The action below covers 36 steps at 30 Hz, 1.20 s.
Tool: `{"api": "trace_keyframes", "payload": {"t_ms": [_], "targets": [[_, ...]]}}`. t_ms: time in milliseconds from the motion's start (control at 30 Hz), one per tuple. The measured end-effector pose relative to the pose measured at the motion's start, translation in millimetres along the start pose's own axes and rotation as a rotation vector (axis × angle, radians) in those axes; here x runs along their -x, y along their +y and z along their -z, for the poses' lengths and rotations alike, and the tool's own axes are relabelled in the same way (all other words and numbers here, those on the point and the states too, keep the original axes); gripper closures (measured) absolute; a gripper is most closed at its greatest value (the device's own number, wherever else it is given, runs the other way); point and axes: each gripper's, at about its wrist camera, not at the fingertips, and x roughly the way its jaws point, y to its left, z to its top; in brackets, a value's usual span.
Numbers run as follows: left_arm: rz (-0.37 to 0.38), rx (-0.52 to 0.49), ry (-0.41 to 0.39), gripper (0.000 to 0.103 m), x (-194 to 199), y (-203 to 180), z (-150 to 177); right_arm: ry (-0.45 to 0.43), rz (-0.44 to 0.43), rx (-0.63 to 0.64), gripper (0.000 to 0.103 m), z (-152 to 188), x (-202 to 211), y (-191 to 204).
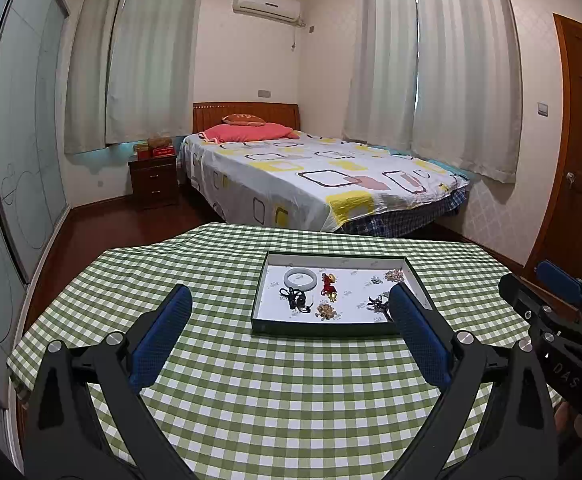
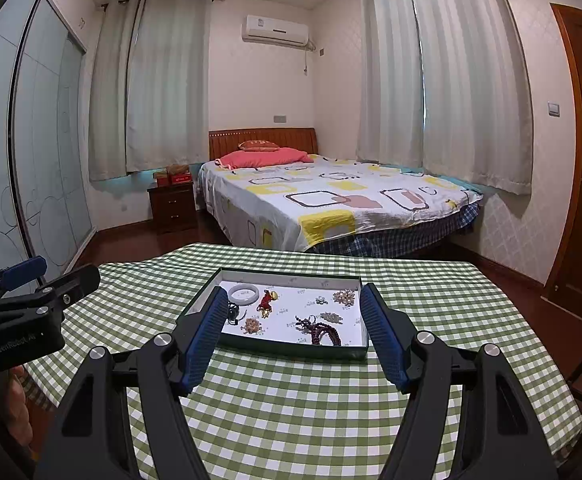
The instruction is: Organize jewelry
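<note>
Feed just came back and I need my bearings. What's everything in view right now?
tray: one, dark green rim, white floor, on tablecloth
bangle: one, pale white, tray's far left
red charm: one, beside bangle
dark bead bracelet: one, maroon, tray's near edge
tablecloth: one, green-white check
bed: one, patterned cover, behind table
left gripper: one, blue pads, open, empty
right gripper: one, blue pads, open, empty

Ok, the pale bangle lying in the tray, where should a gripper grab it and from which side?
The pale bangle lies flat near the tray's far left corner. Pinch across one stretch of the band, one finger inside the ring and one outside, coming down from above. The side facing the red charm probably offers less room.
</note>
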Motion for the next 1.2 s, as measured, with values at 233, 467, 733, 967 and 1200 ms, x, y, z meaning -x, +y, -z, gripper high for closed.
{"api": "trace_keyframes", "payload": {"t_ms": [233, 467, 733, 967, 1200], "targets": [[0.001, 0.009, 0.002, 0.006, -1.8, 2.0, 1.2, -0.001, 0.000, -0.001, 0.036, 0.1, 0.0, 0.0], [0.004, 0.006, 0.005, 0.006, -3.1, 0.3, 2.1, 0.001, -0.001, -0.001, 0.036, 0.3, 0.2, -0.3], [-0.006, 0.008, 0.012, 0.006, -3.9, -2.2, 0.5, 0.001, -0.001, -0.003, 0.036, -0.3, 0.1, -0.3], [-0.006, -0.004, 0.013, 0.006, -3.6, -4.7, 0.5, -0.001, 0.000, -0.003, 0.036, -0.5, 0.2, -0.5], [-0.005, -0.011, 0.018, 0.006, -3.7, -6.1, 2.3, 0.000, 0.000, -0.003, 0.036, -0.1, 0.3, -1.0]]}}
